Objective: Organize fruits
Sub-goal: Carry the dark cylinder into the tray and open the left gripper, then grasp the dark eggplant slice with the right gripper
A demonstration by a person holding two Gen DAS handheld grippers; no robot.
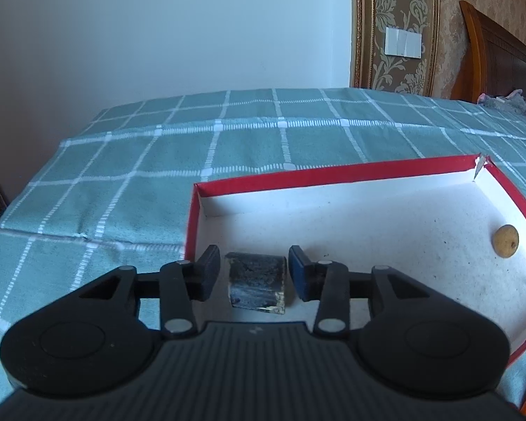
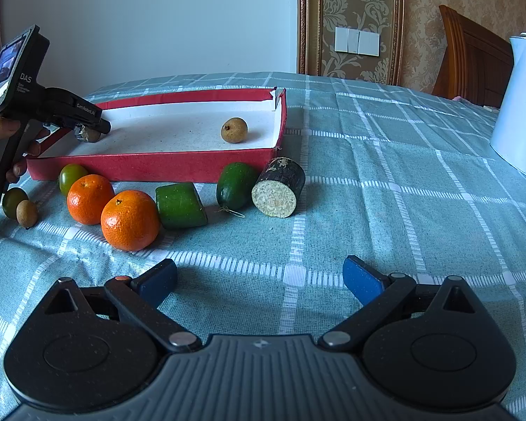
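Left gripper (image 1: 254, 273) jaws slightly apart around dark cylindrical sugarcane chunk (image 1: 256, 283) in red-rimmed white-floored cardboard tray (image 1: 333, 172), contact unclear. Round brown longan (image 1: 505, 241) at 3 o'clock. Right gripper (image 2: 259, 280) wide open, holding nothing, over teal checked tablecloth (image 2: 403, 193).

Soft, even daylight fills both views, bright enough for clear colour. In the right wrist view, faint shadows sit right of the oranges (image 2: 129, 220) on the tablecloth (image 2: 385, 189). Fisheye curvature bends the picture frame (image 1: 363, 28) and the cloth's grid lines. Focus is sharp and corners darken slightly.
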